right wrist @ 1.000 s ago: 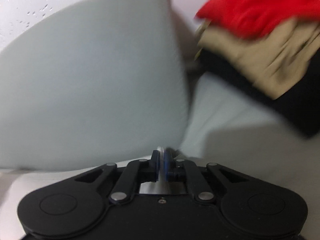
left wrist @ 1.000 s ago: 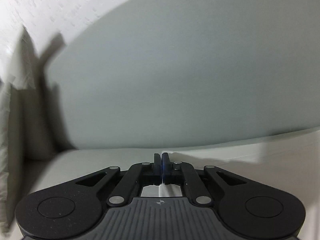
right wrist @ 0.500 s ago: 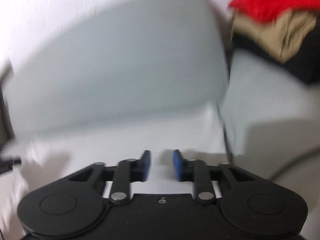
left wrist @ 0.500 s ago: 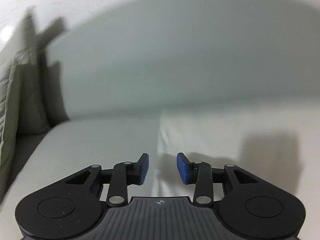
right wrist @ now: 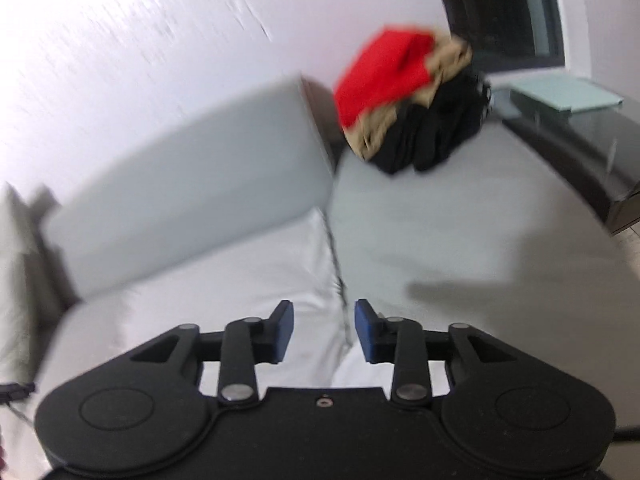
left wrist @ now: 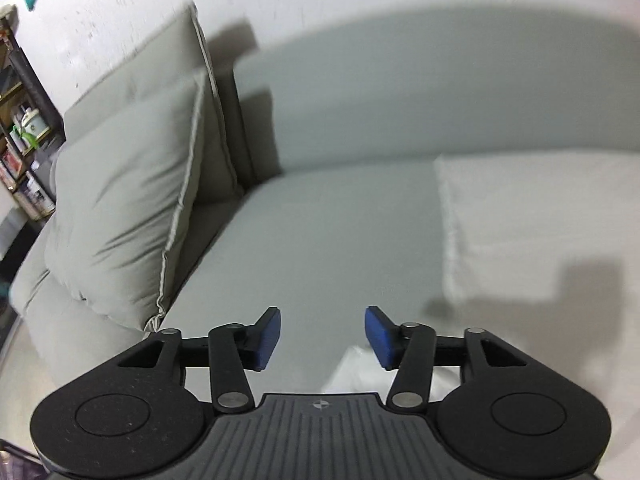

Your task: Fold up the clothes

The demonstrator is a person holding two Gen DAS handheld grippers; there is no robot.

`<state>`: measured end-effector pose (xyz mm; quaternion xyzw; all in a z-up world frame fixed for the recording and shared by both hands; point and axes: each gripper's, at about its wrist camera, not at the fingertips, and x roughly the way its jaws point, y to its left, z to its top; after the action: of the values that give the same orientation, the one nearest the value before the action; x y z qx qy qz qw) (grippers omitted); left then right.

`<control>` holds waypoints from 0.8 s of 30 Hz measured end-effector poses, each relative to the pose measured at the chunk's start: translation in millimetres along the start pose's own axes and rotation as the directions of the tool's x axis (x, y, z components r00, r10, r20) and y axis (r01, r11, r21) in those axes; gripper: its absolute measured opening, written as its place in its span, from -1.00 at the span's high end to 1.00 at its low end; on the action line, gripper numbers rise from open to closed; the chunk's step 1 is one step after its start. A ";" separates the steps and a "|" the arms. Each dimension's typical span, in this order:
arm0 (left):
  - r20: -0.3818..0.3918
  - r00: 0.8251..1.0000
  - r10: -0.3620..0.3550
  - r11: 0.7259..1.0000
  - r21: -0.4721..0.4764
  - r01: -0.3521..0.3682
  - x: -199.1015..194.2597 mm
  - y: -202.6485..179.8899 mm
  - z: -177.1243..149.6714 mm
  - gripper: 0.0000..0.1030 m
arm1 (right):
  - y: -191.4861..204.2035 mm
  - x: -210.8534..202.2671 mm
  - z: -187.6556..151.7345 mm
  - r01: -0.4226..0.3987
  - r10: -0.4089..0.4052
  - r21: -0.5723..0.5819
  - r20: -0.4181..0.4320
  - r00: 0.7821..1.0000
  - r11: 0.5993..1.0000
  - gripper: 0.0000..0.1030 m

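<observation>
left tool [left wrist: 322,334] and right tool [right wrist: 324,330] both spread, jaws just been opening, nothing between them. white garment [right wrist: 240,304] lies flat on the sofa seat [left wrist: 320,240] below, one fold laid. far right, heap of red, tan and black clothes [right wrist: 408,104] awaits folding. most work left.

- Left gripper [left wrist: 322,334] lets go: jaws just opened from pinching the white garment [left wrist: 536,224], nothing between them.
- Right gripper [right wrist: 324,330] likewise (jaws parting, empty).
- Both pulled back; garment lies flat on the sofa [left wrist: 320,232].
</observation>
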<state>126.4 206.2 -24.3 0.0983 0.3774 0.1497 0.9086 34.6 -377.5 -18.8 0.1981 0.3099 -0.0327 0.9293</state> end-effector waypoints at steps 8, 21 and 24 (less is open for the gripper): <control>-0.065 0.970 -0.236 0.970 -0.079 0.230 -63.2 -53.8 -84.0 -0.34 | 30.4 18.2 -35.5 -0.074 0.076 0.023 -0.138 0.988 0.997 0.09; -0.115 0.964 -0.239 0.961 0.117 0.252 -59.2 -136.9 -175.4 -0.30 | 96.3 47.8 -144.6 -0.143 0.029 -0.362 -0.303 0.952 0.921 0.40; -0.093 0.963 -0.252 0.963 0.077 0.260 -75.5 -119.2 -186.4 -0.30 | 84.1 21.5 -144.2 -0.165 0.056 -0.286 -0.353 0.934 0.944 0.40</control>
<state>-33.9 80.8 -139.2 0.0824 0.4302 0.0180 0.8988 -13.8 -242.7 -107.3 0.0692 0.4553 0.1041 0.8815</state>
